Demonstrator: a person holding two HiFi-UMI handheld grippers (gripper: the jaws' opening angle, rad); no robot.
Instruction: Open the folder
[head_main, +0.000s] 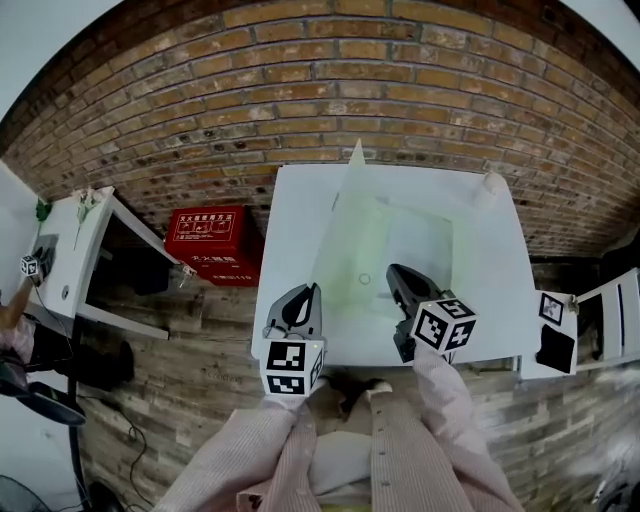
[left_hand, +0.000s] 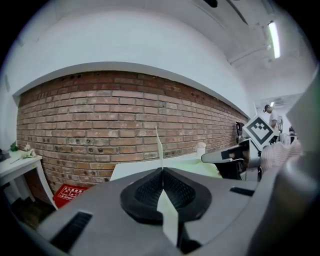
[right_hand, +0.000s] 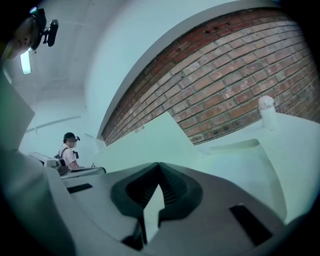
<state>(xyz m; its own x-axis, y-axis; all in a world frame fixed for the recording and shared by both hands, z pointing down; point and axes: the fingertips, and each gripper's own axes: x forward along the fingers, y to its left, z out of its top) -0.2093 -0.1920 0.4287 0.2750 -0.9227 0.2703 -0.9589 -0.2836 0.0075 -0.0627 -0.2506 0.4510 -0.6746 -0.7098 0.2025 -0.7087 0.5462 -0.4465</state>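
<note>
A translucent pale-green folder (head_main: 352, 245) lies on the white table (head_main: 485, 265), running from the near edge toward the far edge by the brick wall (head_main: 330, 90). One leaf of it is raised on its left side and stands almost upright. The left gripper (head_main: 306, 296) is at the near left of the folder, with its jaws clenched on the thin edge of that raised leaf (its own view shows the sheet edge-on between the pads). The right gripper (head_main: 396, 272) is just to its right, over the flat part of the folder, and its jaws are pinched on a pale sheet edge of the folder too. A small white object (head_main: 490, 183) stands at the table's far right corner. A red box (head_main: 208, 243) sits on the floor to the left of the table.
</note>
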